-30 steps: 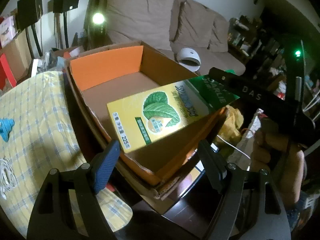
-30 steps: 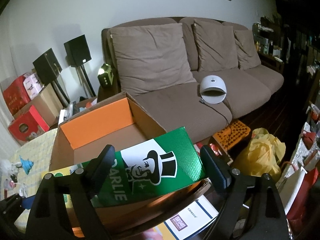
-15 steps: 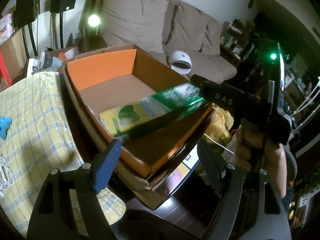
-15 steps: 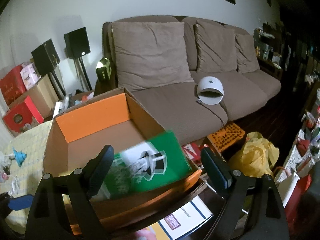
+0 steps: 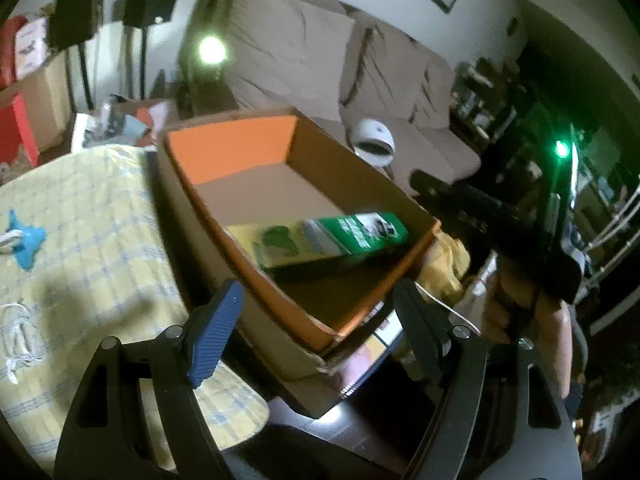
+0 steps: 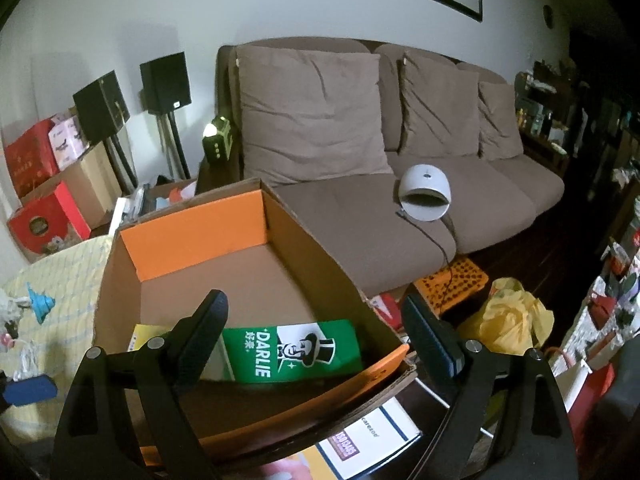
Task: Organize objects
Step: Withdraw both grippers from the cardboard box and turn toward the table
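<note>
A green and yellow Darlie toothpaste box (image 6: 292,350) lies flat on the floor of an open cardboard box (image 6: 280,224) with orange inner flaps, near its front wall. In the left wrist view the same toothpaste box (image 5: 332,240) lies inside the cardboard box (image 5: 224,152). My right gripper (image 6: 314,330) hangs open above the box's front edge, nothing between its fingers. My left gripper (image 5: 316,312) is open too, empty, over the box's near corner. The right gripper's black body (image 5: 500,224) and the hand holding it show in the left wrist view.
A yellow checked cloth (image 5: 80,248) covers the table left of the box, with a small blue toy (image 5: 28,240) and white cable (image 5: 16,340) on it. Behind stands a brown sofa (image 6: 360,152) with a white dome device (image 6: 426,192). A yellow bag (image 6: 508,320) lies on the floor at right.
The toothpaste box was held tilted above the cardboard box by the right gripper; it dropped and now lies flat inside. The left gripper has drawn back and risen a little.
</note>
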A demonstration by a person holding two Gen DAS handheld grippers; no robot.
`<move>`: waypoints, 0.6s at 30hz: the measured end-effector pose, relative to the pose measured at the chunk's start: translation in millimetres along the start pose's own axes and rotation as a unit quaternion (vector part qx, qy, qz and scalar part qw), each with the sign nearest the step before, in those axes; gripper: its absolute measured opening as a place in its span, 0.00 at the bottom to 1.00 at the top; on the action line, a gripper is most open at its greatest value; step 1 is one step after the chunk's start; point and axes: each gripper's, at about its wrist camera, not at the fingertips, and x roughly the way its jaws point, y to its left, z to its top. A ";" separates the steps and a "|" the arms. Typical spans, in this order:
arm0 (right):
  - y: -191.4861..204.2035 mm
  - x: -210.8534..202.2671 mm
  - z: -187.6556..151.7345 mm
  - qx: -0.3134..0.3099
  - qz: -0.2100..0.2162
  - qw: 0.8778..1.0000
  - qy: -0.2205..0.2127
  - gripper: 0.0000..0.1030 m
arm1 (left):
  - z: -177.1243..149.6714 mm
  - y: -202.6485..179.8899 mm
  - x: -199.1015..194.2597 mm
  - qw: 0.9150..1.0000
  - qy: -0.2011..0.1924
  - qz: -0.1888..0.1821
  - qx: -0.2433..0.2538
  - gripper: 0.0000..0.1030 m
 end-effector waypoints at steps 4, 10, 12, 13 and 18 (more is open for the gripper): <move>4.6 -3.5 1.0 -0.009 0.002 1.000 -0.002 0.88 | 0.3 7.3 -12.7 0.999 -0.027 0.031 0.003 0.72; 26.2 9.8 -3.6 -0.046 0.016 0.998 0.028 0.69 | -2.9 13.4 -20.9 0.998 -0.041 0.052 0.002 0.72; 36.7 12.0 -5.0 -0.066 0.026 0.997 0.032 0.53 | -2.8 16.2 -23.8 0.997 -0.048 0.059 -0.004 0.72; 42.3 13.2 -6.4 -0.075 0.032 0.996 0.035 0.51 | -3.0 16.0 -24.5 0.997 -0.048 0.059 -0.004 0.72; 72.1 27.9 -15.8 -0.107 0.080 0.988 0.074 0.28 | -5.1 13.3 -28.7 0.996 -0.055 0.066 0.004 0.72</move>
